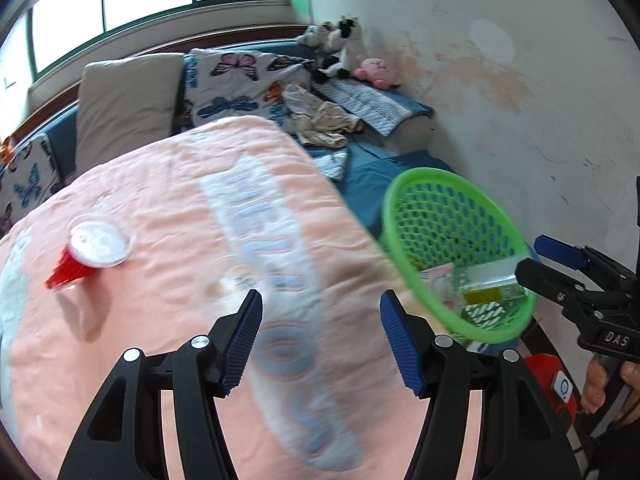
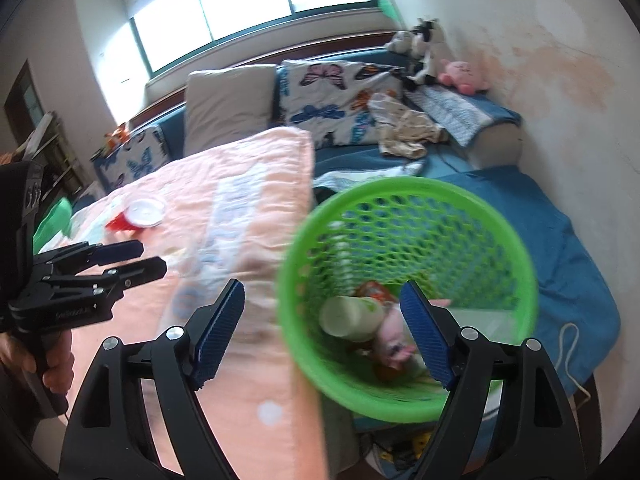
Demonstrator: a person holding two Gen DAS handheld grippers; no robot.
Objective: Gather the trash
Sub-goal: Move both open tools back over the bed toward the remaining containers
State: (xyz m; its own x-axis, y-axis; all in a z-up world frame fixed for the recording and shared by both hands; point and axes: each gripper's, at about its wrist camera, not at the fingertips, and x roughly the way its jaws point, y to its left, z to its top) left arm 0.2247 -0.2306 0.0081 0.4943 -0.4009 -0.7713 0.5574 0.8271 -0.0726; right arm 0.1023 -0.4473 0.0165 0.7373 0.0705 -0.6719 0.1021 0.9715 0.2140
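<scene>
A red plastic cup [image 1: 86, 254] lies on its side on the peach blanket [image 1: 168, 320], its white inside facing me; it also shows in the right wrist view [image 2: 138, 214]. A green mesh basket [image 1: 454, 252] stands tilted at the blanket's right edge and holds a pale bottle [image 2: 352, 318] and wrappers [image 2: 394, 340]. My left gripper [image 1: 320, 336] is open and empty above the blanket, right of the cup. My right gripper [image 2: 322, 328] is open and empty at the basket [image 2: 404, 292], one finger over its rim.
Pillows [image 1: 128, 104], a butterfly cushion [image 1: 240, 84], crumpled clothes [image 1: 320, 120] and plush toys [image 1: 340, 48] lie at the bed's head. A blue sheet [image 2: 552, 240] runs along the stained wall [image 1: 500, 80].
</scene>
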